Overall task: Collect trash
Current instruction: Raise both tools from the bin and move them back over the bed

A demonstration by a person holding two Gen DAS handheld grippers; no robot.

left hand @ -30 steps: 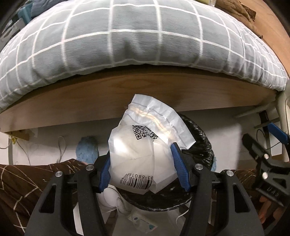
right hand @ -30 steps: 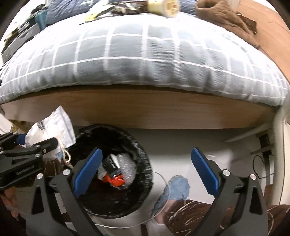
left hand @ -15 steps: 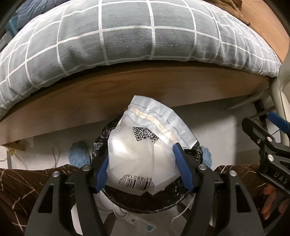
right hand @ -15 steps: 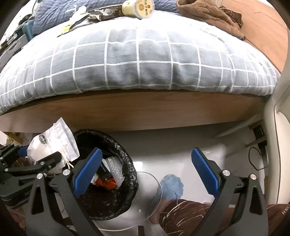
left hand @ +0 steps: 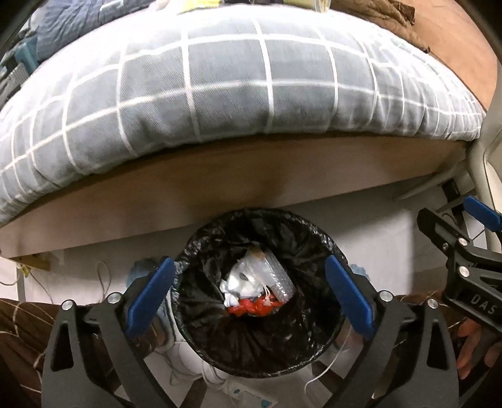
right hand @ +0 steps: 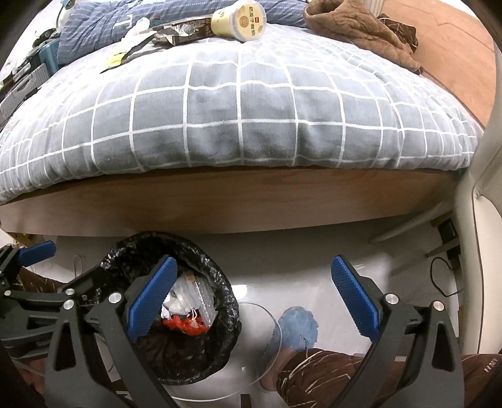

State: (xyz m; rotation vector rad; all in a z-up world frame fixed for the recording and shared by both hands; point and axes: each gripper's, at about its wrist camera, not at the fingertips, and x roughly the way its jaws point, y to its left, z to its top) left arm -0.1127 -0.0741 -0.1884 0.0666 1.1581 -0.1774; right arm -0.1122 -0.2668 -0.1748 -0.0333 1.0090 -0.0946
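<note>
Item: white plastic packet (left hand: 243, 282), crumpled. Location: inside the bin (left hand: 260, 292), directly below and between the tips of my left gripper (left hand: 251, 293), lying on red wrapping (left hand: 252, 308) and touching a clear bubble-wrap piece (left hand: 279, 281).

Item: bin, black liner (left hand: 317, 251), round mouth. Location: just beyond my left gripper's fingertips, tucked against the wooden bed frame (left hand: 219, 185).

Item: left gripper. State: jaws spread wide, nothing between the blue pads (left hand: 150, 293).

Item: right gripper (right hand: 251, 299). State: jaws likewise apart and empty, held over pale floor (right hand: 282, 260), the bin off to its left.

Item: remaining trash on the grey checked duvet (right hand: 251, 119), well ahead of and above my right gripper: a yellow lidded cup (right hand: 238, 20) on its side, a torn dark wrapper (right hand: 178, 33), a white scrap (right hand: 135, 29).

Item: cables (right hand: 445, 279) on the floor, to my right gripper's right; a blue slipper (right hand: 298, 326) just under it (my own foot, I take it).

Risks, as I judge them: the cup is round and lies on soft bedding, so a clumsy pinch could roll it away; the thin wrapper could slip from a shallow grip; a low swing back could catch the liner's edge and tip the bin.
</note>
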